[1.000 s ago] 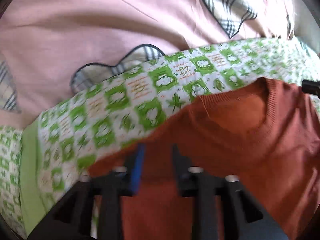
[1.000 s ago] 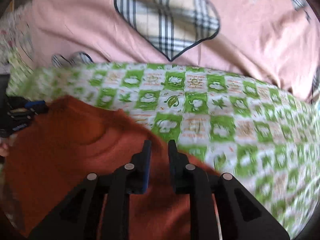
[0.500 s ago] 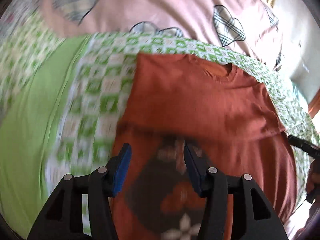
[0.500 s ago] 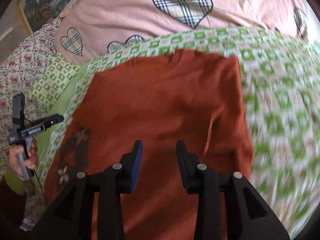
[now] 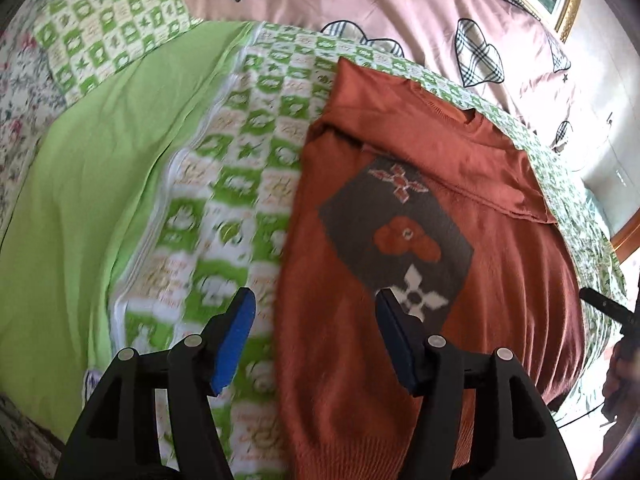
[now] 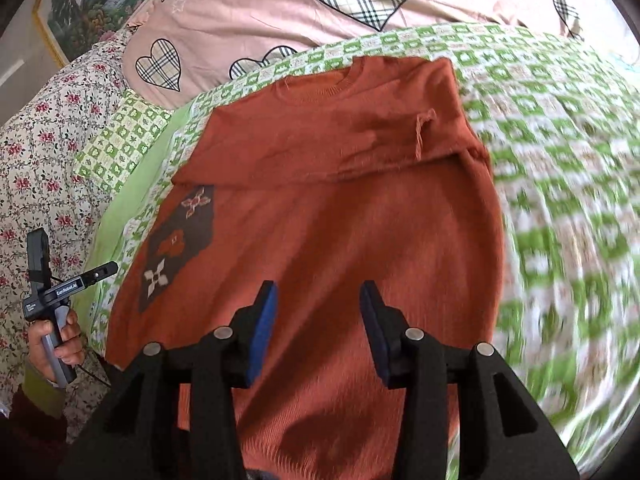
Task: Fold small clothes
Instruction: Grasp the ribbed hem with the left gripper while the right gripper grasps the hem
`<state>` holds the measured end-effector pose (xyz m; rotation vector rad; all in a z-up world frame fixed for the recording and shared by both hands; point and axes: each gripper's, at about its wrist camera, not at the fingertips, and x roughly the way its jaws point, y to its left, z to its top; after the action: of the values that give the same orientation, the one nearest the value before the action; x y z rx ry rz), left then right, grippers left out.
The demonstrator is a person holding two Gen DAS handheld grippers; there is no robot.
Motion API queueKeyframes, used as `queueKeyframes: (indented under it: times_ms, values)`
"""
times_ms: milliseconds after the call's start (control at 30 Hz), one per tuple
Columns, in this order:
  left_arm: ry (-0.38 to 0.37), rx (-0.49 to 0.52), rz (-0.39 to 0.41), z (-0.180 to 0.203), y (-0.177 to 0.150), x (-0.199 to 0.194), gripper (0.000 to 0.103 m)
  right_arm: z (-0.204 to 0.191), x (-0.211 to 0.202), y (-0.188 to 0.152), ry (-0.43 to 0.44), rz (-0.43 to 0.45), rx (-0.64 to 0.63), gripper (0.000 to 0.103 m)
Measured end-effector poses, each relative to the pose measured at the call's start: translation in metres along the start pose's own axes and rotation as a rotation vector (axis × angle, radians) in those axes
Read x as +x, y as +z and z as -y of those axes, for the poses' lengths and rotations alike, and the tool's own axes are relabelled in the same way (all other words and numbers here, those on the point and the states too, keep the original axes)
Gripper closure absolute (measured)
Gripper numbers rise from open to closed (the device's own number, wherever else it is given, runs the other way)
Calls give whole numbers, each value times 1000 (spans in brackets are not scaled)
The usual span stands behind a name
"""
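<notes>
**Rust sweater lying on the bed, both grippers open above it**

The pink duvet with plaid hearts [image 6: 260, 12] is covering the far part of the bed. In front of it, the green and white checked sheet [image 6: 560, 140] is spreading across the bed, and a plain light green cloth [image 5: 100, 160] is lying on its left side. A floral cover [image 6: 44, 140] is showing at the far left edge in the right wrist view.

The rust sweater [image 6: 340, 220] is lying on the checked sheet with its collar toward the duvet. Its upper part is lying as a folded layer across the body, with a straight edge running from side to side. A dark patch with flower shapes [image 5: 400, 232] is showing on the left side of the sweater, just below this folded edge.

The left gripper [image 5: 312, 316] is hovering over the left edge of the sweater, one finger above the sheet and one above the patch. Its jaws have just been opening and are now standing wide apart, holding nothing. The right gripper [image 6: 318, 304] is hovering over the lower middle of the sweater. Its jaws have also just been opening, and nothing is between the pads. The person's left hand [image 6: 60, 340] is gripping the handle of its tool at the left edge.
</notes>
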<state>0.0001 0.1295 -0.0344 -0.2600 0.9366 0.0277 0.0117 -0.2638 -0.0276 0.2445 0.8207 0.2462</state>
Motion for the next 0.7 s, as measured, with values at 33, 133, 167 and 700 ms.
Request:
queueKeyframes:
  times_ms: [33, 133, 167, 700]
  values:
    - [3, 2, -5, -2, -3, -1, 39, 1, -1, -5, -2, -5, 7, 58]
    - [4, 5, -27, -6, -17, -2, 38, 5, -8, -25, -7, -18, 30, 58]
    - [-1, 6, -41, -7, -23, -2, 37, 8, -10, -32, -10, -22, 41, 58]
    - [-140, 52, -134, 1, -61, 7, 39, 59, -51, -115, 13, -27, 164, 54]
